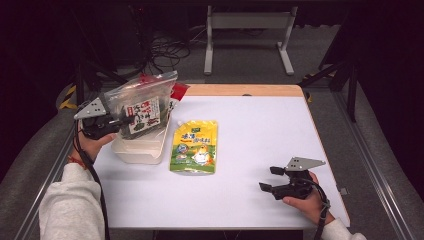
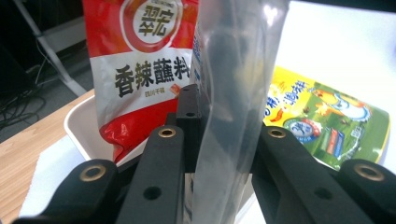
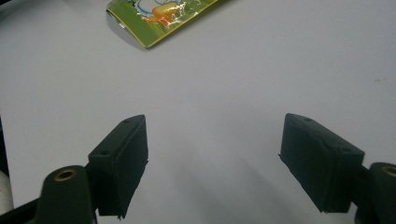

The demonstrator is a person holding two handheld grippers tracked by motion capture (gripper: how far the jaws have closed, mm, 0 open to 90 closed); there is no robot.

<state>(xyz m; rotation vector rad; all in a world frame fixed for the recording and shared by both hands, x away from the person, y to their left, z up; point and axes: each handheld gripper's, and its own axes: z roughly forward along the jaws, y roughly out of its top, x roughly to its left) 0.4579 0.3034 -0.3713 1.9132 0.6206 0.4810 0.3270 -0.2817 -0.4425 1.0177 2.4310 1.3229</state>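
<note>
Clear plastic, glossy: a see-through pouch (image 1: 141,104) with a dark printed label hangs above the white tub (image 1: 141,148), pinched at its near edge by the left gripper (image 1: 119,121). In the left gripper view the film (image 2: 233,93) runs upright between the two black jaws, which press on it from both sides. A red sachet (image 2: 140,70) stands in the tub, just behind the pouch. The tub sits at the left edge of the white table (image 1: 250,125). Just right of the tub a yellow-green spouted pack (image 1: 195,146) lies flat. Well right of the tub, near the table's front edge, the right gripper (image 1: 270,180) rests low, jaws spread wide with nothing between them, only bare tabletop. Between pack and right gripper the surface lies open; the far wooden edge (image 1: 240,90) behind the tub is bare too.
</note>
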